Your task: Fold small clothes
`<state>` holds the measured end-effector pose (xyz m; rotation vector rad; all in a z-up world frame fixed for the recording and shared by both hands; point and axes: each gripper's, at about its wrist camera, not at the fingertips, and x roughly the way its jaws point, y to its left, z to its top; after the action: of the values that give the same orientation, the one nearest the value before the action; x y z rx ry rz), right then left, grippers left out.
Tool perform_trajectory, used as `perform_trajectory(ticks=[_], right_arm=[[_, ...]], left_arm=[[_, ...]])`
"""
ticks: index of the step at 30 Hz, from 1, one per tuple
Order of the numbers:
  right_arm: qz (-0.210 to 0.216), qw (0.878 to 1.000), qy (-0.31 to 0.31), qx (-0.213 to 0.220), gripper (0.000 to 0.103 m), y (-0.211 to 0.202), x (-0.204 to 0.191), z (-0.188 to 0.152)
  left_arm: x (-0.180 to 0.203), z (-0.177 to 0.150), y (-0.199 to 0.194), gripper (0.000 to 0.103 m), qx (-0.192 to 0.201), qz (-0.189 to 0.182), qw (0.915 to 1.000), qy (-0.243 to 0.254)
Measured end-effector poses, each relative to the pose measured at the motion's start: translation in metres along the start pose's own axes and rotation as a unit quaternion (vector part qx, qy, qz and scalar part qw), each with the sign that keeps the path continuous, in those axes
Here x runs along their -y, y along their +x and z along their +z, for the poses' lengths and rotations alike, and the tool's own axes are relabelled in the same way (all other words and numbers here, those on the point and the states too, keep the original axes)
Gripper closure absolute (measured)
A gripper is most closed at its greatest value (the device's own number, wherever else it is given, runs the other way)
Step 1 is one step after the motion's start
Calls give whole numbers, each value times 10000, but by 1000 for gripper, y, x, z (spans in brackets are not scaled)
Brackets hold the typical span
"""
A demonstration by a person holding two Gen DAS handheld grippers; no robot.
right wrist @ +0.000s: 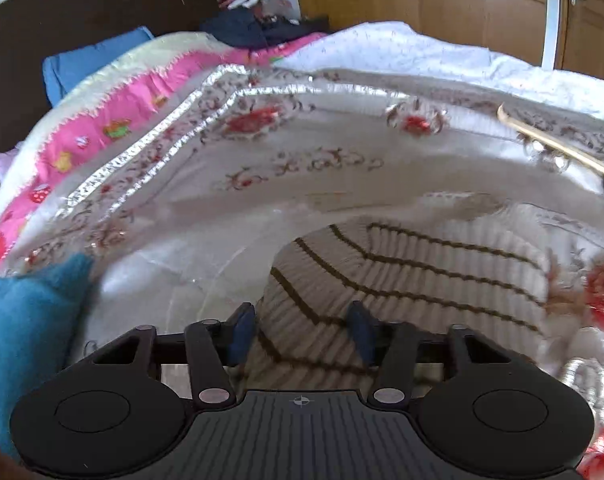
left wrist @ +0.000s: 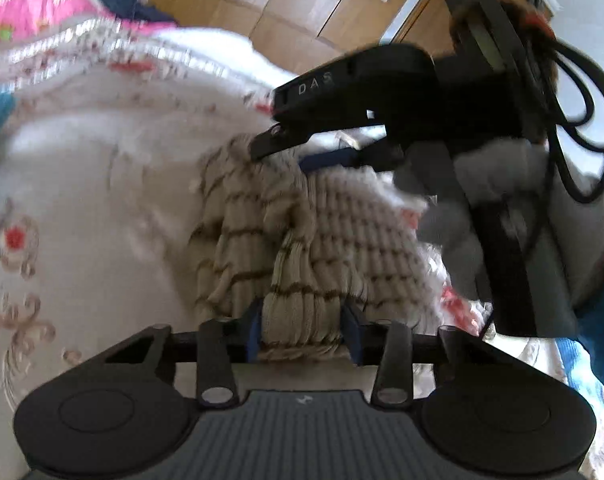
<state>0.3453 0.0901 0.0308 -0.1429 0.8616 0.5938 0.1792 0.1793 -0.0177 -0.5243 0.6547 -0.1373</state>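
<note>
Both tools gripped the striped knit garment (right wrist: 401,272) over the bed (right wrist: 302,168), left tool (left wrist: 303,326) and right tool (right wrist: 302,326) each closed on bunched fabric; keeping edges level and taut would have folded it cleanly.

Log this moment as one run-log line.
task: fold small clothes | left gripper: shut on striped knit garment | right gripper: shut on same garment | surface: embroidered bedspread | state: garment bunched, fold unfinished
</note>
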Motion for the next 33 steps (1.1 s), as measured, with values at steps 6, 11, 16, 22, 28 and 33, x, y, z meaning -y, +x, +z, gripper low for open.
perform_trajectory(ticks=[6,11,16,22,28,33], right_arm=[[-1,9994,-173,300,100,-12,-19,3],[-7,9998,-164,135,100,15,-30,2],[206,9997,21,94,99,16,-28,-3],[280,9991,151,268,99,20,-36,0],[617,9964,573,-64,94,38,-20,-7],[918,9928,675,383,91,-4,-8,-13]], left_arm=[[-14,4,-7,62,69,-218,9989,-398],[-15,0,3,64,-163,-166,9989,-409],[-16,1,10,64,-239,-106,9988,-404],[-10,-7,-5,74,-71,6,9994,-325],[-10,-14,-2,74,-182,126,9994,-249],[-21,-15,-6,72,-177,-27,9982,-578]])
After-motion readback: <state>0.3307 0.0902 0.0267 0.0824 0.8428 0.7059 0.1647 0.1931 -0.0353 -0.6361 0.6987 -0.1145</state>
